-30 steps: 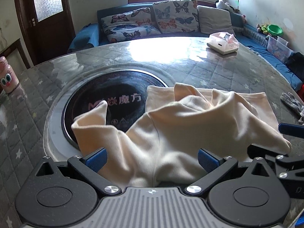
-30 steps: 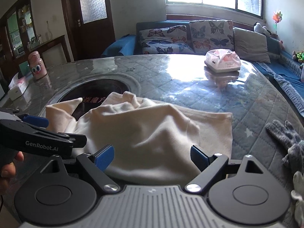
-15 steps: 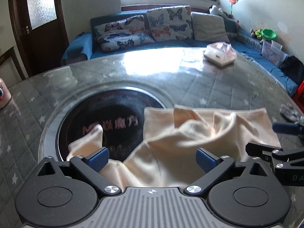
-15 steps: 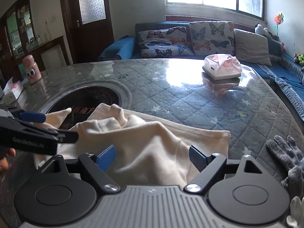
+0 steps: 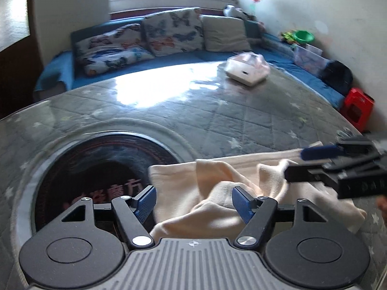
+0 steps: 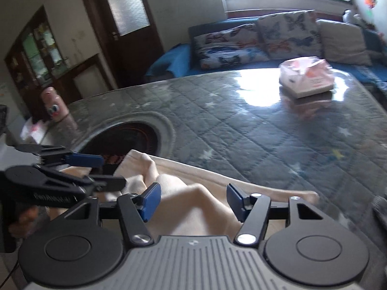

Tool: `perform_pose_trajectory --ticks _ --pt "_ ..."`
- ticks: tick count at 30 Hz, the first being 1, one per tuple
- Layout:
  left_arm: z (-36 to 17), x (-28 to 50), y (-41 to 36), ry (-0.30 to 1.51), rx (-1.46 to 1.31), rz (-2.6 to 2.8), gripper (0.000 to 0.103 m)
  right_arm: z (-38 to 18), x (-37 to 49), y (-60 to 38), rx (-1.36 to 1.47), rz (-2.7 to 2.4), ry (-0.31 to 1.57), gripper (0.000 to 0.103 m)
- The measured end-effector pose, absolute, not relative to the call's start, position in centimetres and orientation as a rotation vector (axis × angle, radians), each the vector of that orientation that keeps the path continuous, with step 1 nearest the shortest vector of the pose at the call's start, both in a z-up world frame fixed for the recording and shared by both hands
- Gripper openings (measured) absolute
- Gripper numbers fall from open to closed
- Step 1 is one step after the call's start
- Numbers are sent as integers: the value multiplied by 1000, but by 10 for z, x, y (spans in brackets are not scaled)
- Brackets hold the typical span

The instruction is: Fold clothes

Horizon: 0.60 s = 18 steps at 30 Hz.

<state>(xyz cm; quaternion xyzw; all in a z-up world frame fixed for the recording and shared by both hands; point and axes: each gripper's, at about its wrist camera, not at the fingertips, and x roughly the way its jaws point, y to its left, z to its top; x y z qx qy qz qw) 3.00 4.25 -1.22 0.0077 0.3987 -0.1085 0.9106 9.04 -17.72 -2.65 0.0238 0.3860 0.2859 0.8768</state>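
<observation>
Across the room's far side runs a blue sofa (image 5: pixel 183 55) under a bright window, with butterfly cushions (image 5: pixel 174 31) leaning on its back. Nearer, filling most of both views, is a big round table (image 5: pixel 241 120) covered in grey quilted cloth with small stars; a dark round plate (image 5: pixel 96 166) ringed in grey is set into its middle.

On the near part of the table lies a cream garment (image 5: pixel 217 193), rumpled into soft ridges, with one edge reaching over the dark plate's rim and the rest spread on the quilting toward the right.

At the table's far right sits a white tissue box (image 6: pixel 307 77). A pink bottle with cartoon eyes (image 6: pixel 54 106) stands at the left edge in the right wrist view, and a red stool (image 5: pixel 358 108) is on the floor beyond the table.

Over the garment's left part, the left gripper (image 5: pixel 193 201) has its jaws closing, with a raised fold of cloth between the blue pads but not yet pinched. Just beside it, the right gripper (image 6: pixel 192 201) is likewise closing over a ridge of cloth, its pads apart and not pressing on it.
</observation>
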Motion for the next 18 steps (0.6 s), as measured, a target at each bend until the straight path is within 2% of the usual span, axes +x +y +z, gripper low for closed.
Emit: perform_pose_trajectory --ticks 3,4,6,8,11,13,18 --pt "-20 34 42 845 17 -252 71 -34 101 -173 31 649 834 56" --pt "-22 35 43 852 15 -262 70 -37 103 -172 27 662 845 52" --pt "-25 36 44 862 1 -292 58 -41 105 -172 28 681 866 43" --pt "-26 35 46 867 -24 -341 36 -42 103 -172 30 693 877 27" --pt "-26 30 44 851 -22 -376 21 -40 96 -172 17 691 867 14" --pt "-22 24 45 836 -32 -378 12 -34 90 -174 12 689 848 11" --pt "-1 -6 54 782 -66 -383 11 -9 61 -179 -5 699 783 8"
